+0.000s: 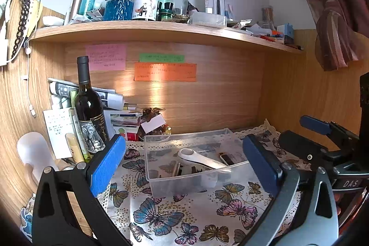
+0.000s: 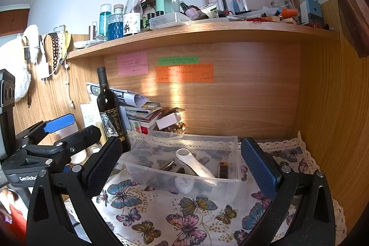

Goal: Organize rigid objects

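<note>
On the butterfly-print cloth, a clear plastic bin is seen at 12 o'clock from both grippers. A white magnifier and small dark items are held inside it. The left gripper and right gripper are spread wide, nothing grasped.

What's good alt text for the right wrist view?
The open right gripper faces a clear plastic bin holding a white handheld device and small dark items, on a butterfly-print cloth. A dark wine bottle stands left; the left gripper is alongside.
</note>
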Available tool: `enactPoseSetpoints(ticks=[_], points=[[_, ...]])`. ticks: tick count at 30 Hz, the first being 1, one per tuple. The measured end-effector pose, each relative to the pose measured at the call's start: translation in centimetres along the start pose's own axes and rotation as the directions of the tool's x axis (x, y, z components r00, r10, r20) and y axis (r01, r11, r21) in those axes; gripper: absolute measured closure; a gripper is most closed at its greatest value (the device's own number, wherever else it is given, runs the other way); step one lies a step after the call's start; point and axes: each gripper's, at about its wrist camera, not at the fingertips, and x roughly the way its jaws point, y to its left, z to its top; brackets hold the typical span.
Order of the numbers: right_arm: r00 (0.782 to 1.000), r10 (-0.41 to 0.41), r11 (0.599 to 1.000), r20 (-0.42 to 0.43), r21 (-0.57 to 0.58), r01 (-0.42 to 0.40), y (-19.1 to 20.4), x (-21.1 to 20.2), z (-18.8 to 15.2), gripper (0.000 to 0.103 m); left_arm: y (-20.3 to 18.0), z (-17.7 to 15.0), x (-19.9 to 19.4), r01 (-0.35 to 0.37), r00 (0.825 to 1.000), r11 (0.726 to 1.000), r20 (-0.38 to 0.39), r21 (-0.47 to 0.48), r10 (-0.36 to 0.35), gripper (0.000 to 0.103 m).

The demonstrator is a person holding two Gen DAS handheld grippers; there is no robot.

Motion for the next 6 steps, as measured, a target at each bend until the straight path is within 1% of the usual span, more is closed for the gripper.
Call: enactPoseSetpoints(ticks=[6], points=[[1.0,0.001,1.0,-0.005,0.002,-0.001,-0.09,0.12,-0.12,0.0,0.11,-0.05,0.23,0.016,1.0,1.0,-0.007,-0.008,-0.016,0.0]])
